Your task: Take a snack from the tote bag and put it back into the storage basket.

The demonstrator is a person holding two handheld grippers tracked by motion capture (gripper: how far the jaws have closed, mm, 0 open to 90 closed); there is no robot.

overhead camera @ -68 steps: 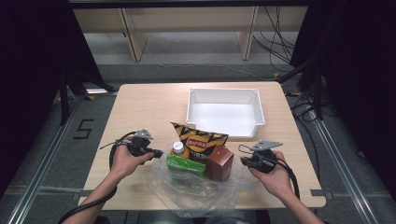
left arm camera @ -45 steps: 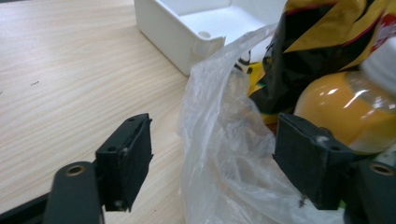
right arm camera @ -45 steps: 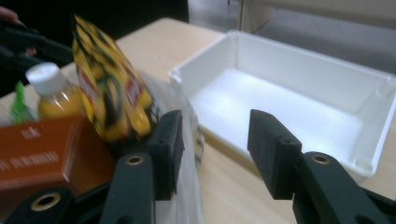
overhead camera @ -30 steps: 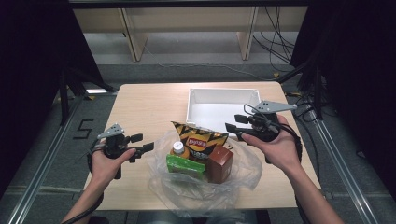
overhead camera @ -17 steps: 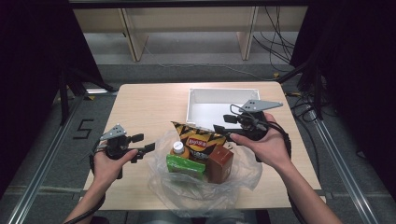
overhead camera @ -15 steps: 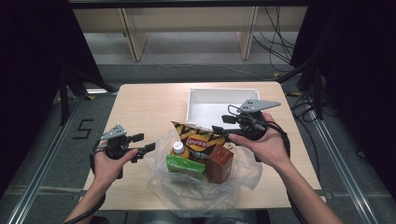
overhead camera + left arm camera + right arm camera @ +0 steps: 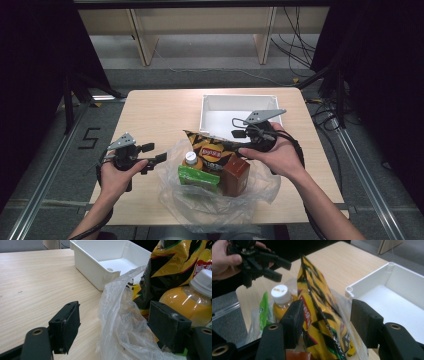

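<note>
— Yellow-and-black crinkled crisp packet (image 7: 319, 315)?
— Upright in the clear plastic bag (image 7: 220, 200), just beside the white plastic tray (image 7: 240, 107), between the right gripper (image 7: 325, 322)'s wide-spread jaws, untouched.
— Left gripper (image 7: 113, 327)?
— Wide too, straddling bag film.

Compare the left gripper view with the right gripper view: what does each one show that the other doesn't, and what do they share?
Left gripper view: its own open left gripper straddling the edge of the plastic bag, with a long bare stretch of the table.

Right gripper view: its own open right gripper either side of the chip bag, plus the green packet, a brown carton top, and a hand holding the other gripper.

Both: chip bag, orange bottle with white cap, white bin, and plastic bag.
</note>
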